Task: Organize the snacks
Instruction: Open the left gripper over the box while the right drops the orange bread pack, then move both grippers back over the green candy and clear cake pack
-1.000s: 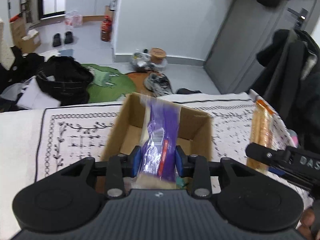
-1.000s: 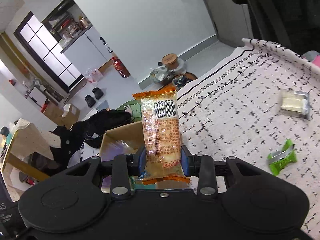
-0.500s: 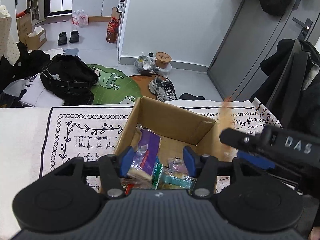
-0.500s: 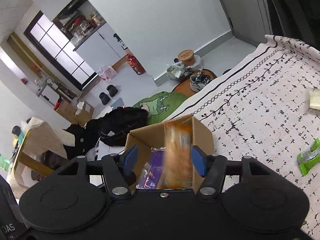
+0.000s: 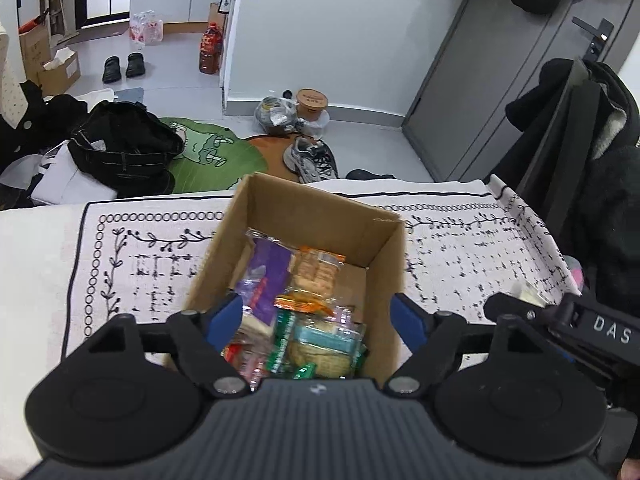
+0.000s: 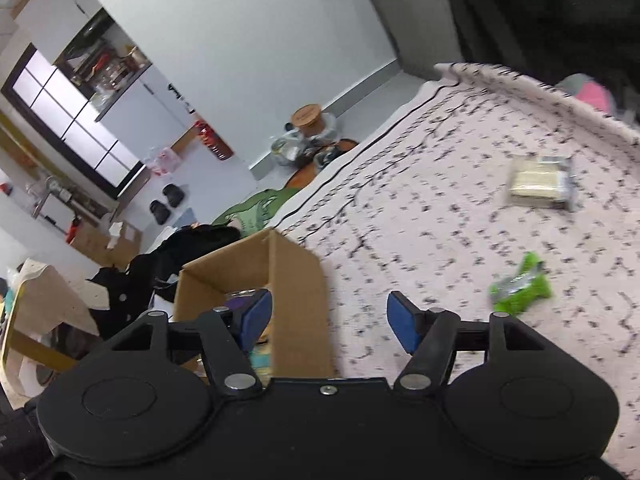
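left claw [image 5: 316, 314] spread, empty (just opening) | right claw [image 6: 329, 318] likewise | box [image 5: 320, 216] filled

Box [image 5: 384, 240]: plain brown cardboard. Packets inside: purple [image 5: 268, 272], orange [image 5: 316, 276], teal-green [image 5: 324, 340]. Cloth [image 6: 440, 208] on surface: white, black speckle print, vine and ring border. Loose packets on cloth: bright green [image 6: 520, 290], pale cream [image 6: 540, 182]. Pads [image 5: 230, 316]: blue.

Snack packets [image 5: 298, 304] in cardboard box [image 5: 320, 216] on tablecloth [image 6: 420, 220]; two packets right of box.
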Motion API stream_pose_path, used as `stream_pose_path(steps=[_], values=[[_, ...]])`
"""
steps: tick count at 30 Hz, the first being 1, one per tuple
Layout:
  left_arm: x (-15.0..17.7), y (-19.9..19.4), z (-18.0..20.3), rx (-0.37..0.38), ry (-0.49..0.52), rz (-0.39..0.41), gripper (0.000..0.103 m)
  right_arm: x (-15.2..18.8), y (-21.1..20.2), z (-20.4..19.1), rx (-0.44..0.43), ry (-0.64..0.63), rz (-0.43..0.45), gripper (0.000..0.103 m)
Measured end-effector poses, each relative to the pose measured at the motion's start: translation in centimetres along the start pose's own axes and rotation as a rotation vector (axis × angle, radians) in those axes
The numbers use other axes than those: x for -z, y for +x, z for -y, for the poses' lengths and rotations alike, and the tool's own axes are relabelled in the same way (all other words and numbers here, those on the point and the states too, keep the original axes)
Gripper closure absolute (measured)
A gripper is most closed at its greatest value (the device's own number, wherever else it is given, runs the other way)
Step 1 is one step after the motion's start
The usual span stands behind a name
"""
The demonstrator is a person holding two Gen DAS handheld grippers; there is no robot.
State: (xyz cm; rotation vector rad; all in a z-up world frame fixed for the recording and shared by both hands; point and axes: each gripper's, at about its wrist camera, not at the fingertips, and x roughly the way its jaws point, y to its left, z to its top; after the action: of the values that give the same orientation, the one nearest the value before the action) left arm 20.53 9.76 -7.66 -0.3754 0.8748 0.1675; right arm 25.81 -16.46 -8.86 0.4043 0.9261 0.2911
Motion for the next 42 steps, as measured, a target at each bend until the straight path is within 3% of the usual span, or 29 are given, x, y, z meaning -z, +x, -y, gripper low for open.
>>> stream_pose_path(steps=[12, 22, 27, 42], values=[[0.9, -0.3, 5.7, 0.086, 0.069, 0.003, 0.0, -1.3, -4.4, 3.9, 0.074, -0.033, 0.045, 0.018], [1.8, -0.3, 9.7, 0.141, 0.113, 0.002, 0.0, -2.9, -6.6, 7.3, 0.159, -0.134, 0.04, 0.008], [2.3, 0.3, 11.0, 0.153, 0.12, -0.006, 0.0, -4.1, -7.3, 9.4, 0.189, -0.168, 0.021, 0.007], [3.7, 2.8, 14.5, 0.184, 0.128, -0.059, 0.0, -7.6, -7.2, 13.2, 0.203, -0.204, 0.022, 0.005]])
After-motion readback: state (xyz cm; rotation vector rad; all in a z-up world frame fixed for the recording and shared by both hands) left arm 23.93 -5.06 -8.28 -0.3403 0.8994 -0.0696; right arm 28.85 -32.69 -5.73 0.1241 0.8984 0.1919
